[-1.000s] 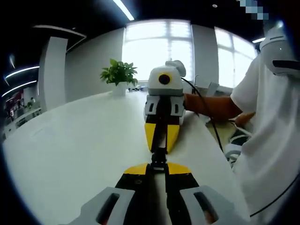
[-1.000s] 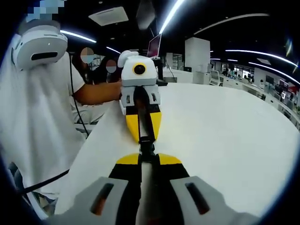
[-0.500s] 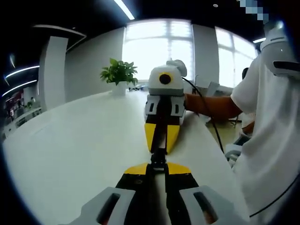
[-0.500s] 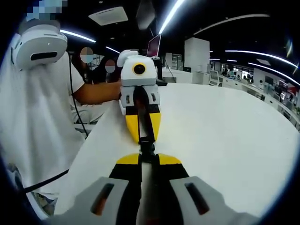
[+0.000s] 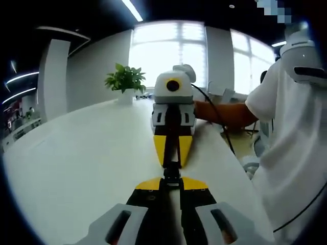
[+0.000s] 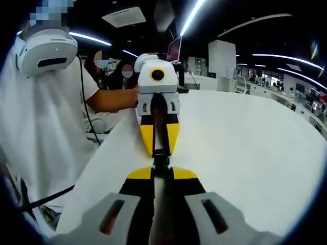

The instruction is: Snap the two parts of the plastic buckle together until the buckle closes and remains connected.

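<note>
**Buckle halves held nose to nose above the counter**

Item 1. Left tool [image 5: 172,179]: lower centre of the left gripper view, jaws pressed together and pinching one dark part of the plastic buckle [image 5: 172,171], which pokes out just past the yellow tips.

Item 2. Right tool [image 6: 161,168]: lower centre of the right gripper view, likewise closed and pinching its own dark buckle part at the tips.

Item 3. Relation: in each view the opposite tool sits at frame centre, pointing straight back, tips touching or all but touching the buckle. The long axes of both tools and of the buckle lie on one line. Both tools sit equally near. Whether the latch has caught is hidden between the jaws.

Item 4. White counter [image 5: 76,153]: beneath both tools. Potted plant [image 5: 124,81] upper left, well apart.

Judgement: the coming move calls for a straight push along the shared axis, without twist.
</note>
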A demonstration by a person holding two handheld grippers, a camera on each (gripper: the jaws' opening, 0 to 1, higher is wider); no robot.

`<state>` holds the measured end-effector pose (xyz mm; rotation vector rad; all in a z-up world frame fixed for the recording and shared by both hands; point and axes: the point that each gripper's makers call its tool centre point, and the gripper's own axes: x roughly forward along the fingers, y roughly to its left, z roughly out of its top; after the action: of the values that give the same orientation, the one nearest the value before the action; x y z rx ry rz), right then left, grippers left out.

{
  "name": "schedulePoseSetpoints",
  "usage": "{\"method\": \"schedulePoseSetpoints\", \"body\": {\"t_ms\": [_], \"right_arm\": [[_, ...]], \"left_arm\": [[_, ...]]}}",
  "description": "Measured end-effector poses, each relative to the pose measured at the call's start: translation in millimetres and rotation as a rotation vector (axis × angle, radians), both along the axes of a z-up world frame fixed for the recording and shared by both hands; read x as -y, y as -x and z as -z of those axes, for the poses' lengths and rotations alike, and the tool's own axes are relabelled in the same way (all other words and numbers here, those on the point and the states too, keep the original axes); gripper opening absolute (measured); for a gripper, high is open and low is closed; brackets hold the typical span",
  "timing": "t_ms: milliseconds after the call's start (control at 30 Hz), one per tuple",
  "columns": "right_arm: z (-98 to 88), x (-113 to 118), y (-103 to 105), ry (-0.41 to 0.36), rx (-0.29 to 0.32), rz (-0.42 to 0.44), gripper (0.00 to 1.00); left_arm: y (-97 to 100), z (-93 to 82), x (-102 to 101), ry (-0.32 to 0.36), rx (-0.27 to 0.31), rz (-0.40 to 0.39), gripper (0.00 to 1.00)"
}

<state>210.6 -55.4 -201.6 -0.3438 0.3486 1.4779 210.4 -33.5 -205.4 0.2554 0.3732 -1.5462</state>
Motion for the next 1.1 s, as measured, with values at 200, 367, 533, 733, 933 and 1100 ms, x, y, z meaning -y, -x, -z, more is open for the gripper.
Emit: {"method": "schedulePoseSetpoints", "body": {"t_ms": [200, 367, 533, 733, 933, 1100], "right_arm": [[0.3, -0.6, 0.6, -0.003, -0.009, -0.037, 0.10], [0.3, -3.3, 1.9, -0.002, -0.005, -0.040, 0.10], [-1.5, -4.6, -2.6, -0.001, 0.005, -0.028, 0.10], [-2.9, -5.6, -2.4, 0.006, 0.008, -0.010, 0.11], [-3.1, -7.7, 2.3, 0.010, 0.019, 0.006, 0.11], [-3.0, -8.2, 3.3, 0.010, 0.022, 0.019, 0.11]], "left_arm": [[1.3, 0.0, 0.3, -0.006, 0.005, 0.036, 0.09], [2.7, 0.1, 2.6, -0.003, -0.001, 0.040, 0.09], [7.4, -5.0, -0.3, -0.020, 0.005, 0.036, 0.09], [5.9, -4.4, -1.4, -0.004, -0.007, 0.016, 0.10], [5.3, -3.1, 0.0, -0.005, -0.005, 0.014, 0.11], [2.4, -1.1, 1.1, -0.008, 0.005, 0.012, 0.11]]}}
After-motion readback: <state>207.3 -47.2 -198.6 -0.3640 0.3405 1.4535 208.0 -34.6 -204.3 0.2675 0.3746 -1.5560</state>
